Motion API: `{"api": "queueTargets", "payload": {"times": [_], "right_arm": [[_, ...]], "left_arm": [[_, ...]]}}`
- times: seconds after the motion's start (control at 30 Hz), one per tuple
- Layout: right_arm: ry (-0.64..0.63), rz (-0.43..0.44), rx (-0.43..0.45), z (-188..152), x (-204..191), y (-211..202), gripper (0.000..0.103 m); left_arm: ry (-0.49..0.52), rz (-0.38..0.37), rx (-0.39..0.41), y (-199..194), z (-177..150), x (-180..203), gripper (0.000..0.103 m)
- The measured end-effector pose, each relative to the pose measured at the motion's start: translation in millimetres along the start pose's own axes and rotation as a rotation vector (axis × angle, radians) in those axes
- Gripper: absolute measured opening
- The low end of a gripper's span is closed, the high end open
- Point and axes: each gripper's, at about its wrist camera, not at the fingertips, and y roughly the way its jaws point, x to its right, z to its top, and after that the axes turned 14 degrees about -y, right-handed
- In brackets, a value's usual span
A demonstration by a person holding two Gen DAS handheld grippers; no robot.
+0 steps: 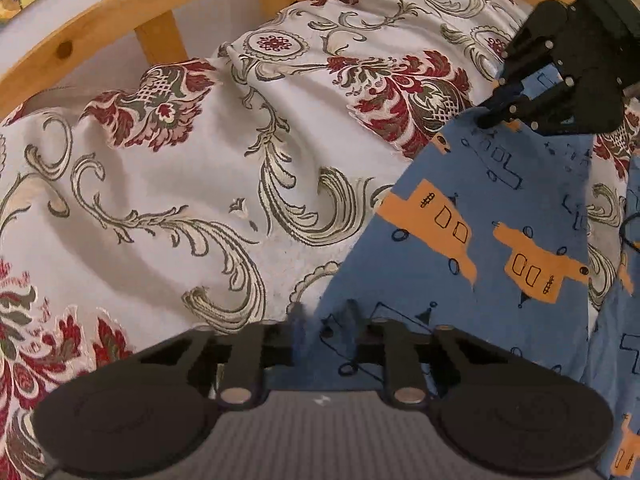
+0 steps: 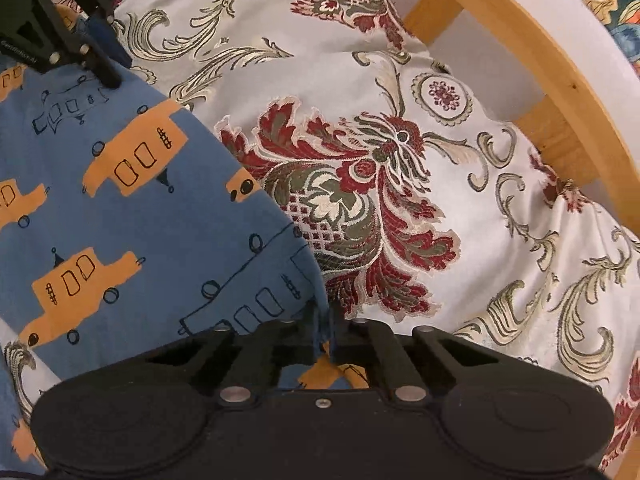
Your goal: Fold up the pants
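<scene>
pants [image 2: 132,216] on bedspread [image 2: 460,208] | wooden frame [image 2: 532,64] behind bedspread

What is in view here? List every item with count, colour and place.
pants: one, blue with orange vehicle print, spread on the bedspread, edge pinched at two spots.
bedspread: one, cream with red and olive floral pattern, rumpled, covering the bed.
bed frame: one, light wood, curved rail with slats, behind the bedspread.
wall: white, behind the frame.
left gripper: one, black, shut on the pants' edge.
right gripper: one, black, shut on the pants' edge.
</scene>
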Motion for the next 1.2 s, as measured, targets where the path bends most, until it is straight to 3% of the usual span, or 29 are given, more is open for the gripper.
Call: {"api": "queueTargets", "payload": {"times": [0.07, 0.23, 0.4, 0.53, 0.73, 0.93, 1.2], "right_arm": [[0.011, -0.023, 0.015, -2.2, -3.3, -5.3, 0.002], [0.063, -0.094, 0.07, -9.1, -11.0, -23.0, 0.002], [0.125, -0.188, 0.155, -18.8, -24.5, -48.8, 0.002], [0.156, -0.256, 0.2, -30.7, -40.4, -71.6, 0.002], [0.18, -0.335, 0.268, -52.7, -77.4, -130.2, 0.002], [0.148, -0.416, 0.289, -70.8, -142.2, -184.1, 0.002], [0.18, -0.453, 0.259, -97.0, -234.7, -201.4, 0.002]], "left_arm": [[-0.014, 0.011, 0.017, -2.7, -2.8, 4.0, 0.001], [-0.017, 0.055, 0.077, -14.2, -11.8, 17.0, 0.0], [-0.117, 0.182, 0.17, -34.9, -19.3, 27.9, 0.0], [-0.086, 0.237, 0.247, -52.3, -29.9, 47.0, 0.0], [-0.117, 0.227, 0.347, -95.3, -57.1, 66.8, 0.0], [-0.131, 0.213, 0.409, -141.0, -103.7, 99.2, 0.0], [-0.072, 0.23, 0.374, -157.0, -185.9, 147.1, 0.0]]}}
